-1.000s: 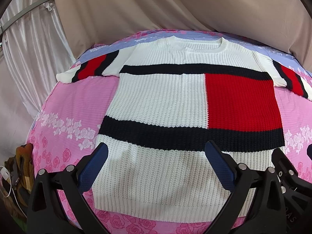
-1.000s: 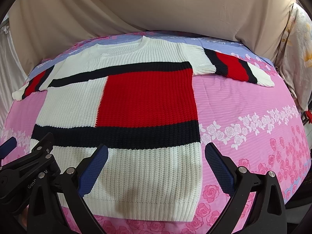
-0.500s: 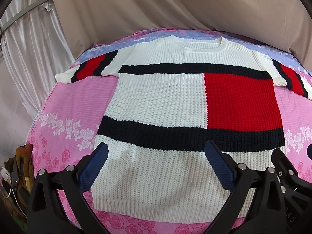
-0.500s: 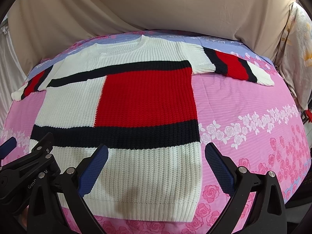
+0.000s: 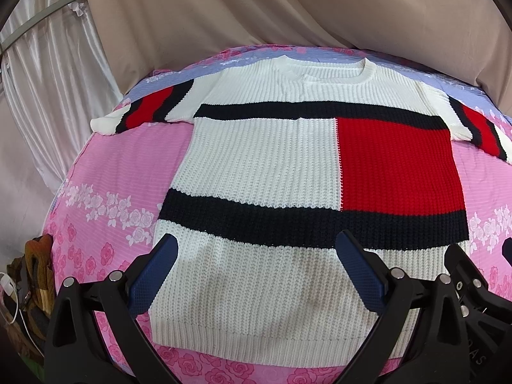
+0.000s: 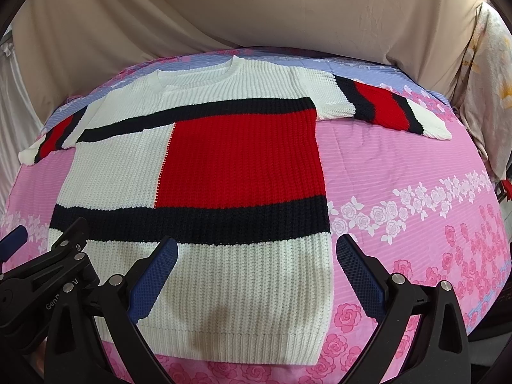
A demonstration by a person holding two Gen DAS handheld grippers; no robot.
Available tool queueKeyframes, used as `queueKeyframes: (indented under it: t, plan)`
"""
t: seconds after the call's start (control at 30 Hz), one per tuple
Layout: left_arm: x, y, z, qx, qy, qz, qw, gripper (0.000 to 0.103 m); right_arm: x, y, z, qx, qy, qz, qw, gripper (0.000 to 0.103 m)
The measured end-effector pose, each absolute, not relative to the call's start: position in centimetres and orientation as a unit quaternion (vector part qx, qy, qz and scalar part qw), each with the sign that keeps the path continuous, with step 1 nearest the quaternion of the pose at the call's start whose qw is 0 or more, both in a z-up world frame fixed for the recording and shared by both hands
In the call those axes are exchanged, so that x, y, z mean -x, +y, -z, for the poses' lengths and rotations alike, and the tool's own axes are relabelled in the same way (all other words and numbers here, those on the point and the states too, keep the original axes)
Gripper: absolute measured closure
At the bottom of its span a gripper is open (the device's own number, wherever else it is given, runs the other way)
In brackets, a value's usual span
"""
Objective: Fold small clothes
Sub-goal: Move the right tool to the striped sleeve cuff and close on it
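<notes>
Over the near edge of the pink rose-print bedsheet (image 5: 105, 166), the left gripper (image 5: 256, 268) and right gripper (image 6: 256, 268) still hover wide open and empty; the white, red and navy knit sweater (image 5: 262, 166) stays flat, so folding has not begun.

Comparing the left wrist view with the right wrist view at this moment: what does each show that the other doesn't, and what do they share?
Only the left wrist view shows the brown clutter with a white cable beside the bed and the silvery curtain.

Only the right wrist view shows the sweater's whole right sleeve, the bare floral sheet beyond it, and pale patterned fabric at the edge.

Both show the knit sweater lying flat and unfolded, and both tools, left tool and right tool, open and holding nothing.
</notes>
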State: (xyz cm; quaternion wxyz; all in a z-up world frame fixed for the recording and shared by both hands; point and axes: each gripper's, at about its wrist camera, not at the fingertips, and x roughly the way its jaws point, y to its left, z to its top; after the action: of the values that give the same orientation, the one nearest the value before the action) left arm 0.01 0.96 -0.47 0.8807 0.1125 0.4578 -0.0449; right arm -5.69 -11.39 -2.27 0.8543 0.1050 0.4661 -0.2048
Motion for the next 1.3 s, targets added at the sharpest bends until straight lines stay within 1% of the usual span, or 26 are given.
queueKeyframes:
  t: [0.13,0.2,0.3,0.47,0.53,0.57,0.67,0.77,0.87,0.9,0.93,0.97,1.0,1.03,1.1,1.17,1.3]
  plan:
    - [-0.8,0.4,0.3,-0.104,0.459,0.047,0.881,0.006,5.2,-13.2,2.6,-0.122,0.466,0.189,0.856,0.005]
    - [-1.3,0.0,-0.2,-0.1,0.455,0.05,0.884,0.006,4.9,-16.0,2.5,-0.141,0.458,0.193,0.856,0.005]
    - [-2.3,-0.9,-0.6,-0.097,0.45,0.056,0.886,0.006,4.2,-23.3,2.4,-0.186,0.443,0.226,0.848,0.005]
    - [-4.1,-2.7,-0.3,-0.08,0.45,0.057,0.887,0.005,4.3,-41.6,4.4,-0.311,0.399,0.3,0.809,0.006]
    - [-4.7,-3.3,0.1,-0.073,0.456,0.054,0.885,0.005,4.2,-47.2,5.5,-0.328,0.391,0.33,0.794,0.014]
    - [-5.0,-3.6,0.3,-0.07,0.458,0.054,0.884,0.005,4.2,-49.9,6.2,-0.344,0.386,0.337,0.787,0.016]
    - [-5.5,-4.5,0.9,-0.074,0.462,0.05,0.883,0.005,4.9,-55.8,8.4,-0.392,0.367,0.35,0.768,0.016]
    - [-5.8,-5.2,1.4,-0.081,0.464,0.048,0.881,0.005,5.0,-58.7,9.9,-0.414,0.354,0.358,0.758,0.018]
    - [-6.1,-5.4,1.8,-0.082,0.467,0.047,0.879,0.005,4.0,-59.8,10.0,-0.389,0.35,0.363,0.771,0.026]
    - [-6.2,-5.3,1.9,-0.081,0.468,0.046,0.879,0.005,3.5,-60.0,10.0,-0.381,0.354,0.363,0.773,0.037]
    - [-6.3,-5.3,2.0,-0.081,0.469,0.046,0.878,0.005,3.0,-60.1,9.9,-0.375,0.357,0.362,0.775,0.052]
    - [-6.3,-5.2,2.1,-0.081,0.47,0.044,0.878,0.005,2.6,-60.1,9.7,-0.374,0.355,0.356,0.78,0.063]
    - [-6.5,-4.9,2.1,-0.08,0.47,0.042,0.878,0.005,2.2,-59.9,9.2,-0.373,0.351,0.346,0.786,0.09]
    - [-6.6,-4.8,2.1,-0.078,0.47,0.041,0.878,0.005,1.8,-59.5,8.4,-0.372,0.343,0.339,0.793,0.096]
    - [-6.8,-4.0,1.9,-0.069,0.468,0.036,0.88,0.005,0.8,-58.0,5.7,-0.36,0.308,0.316,0.822,0.096]
    - [-7.0,-3.2,1.6,-0.059,0.467,0.033,0.882,0.005,-1.3,-54.7,1.6,-0.339,0.275,0.259,0.862,0.096]
    - [-7.9,-1.2,0.6,-0.033,0.46,0.02,0.887,0.005,-7.1,-44.9,-6.0,-0.282,0.242,0.114,0.921,0.096]
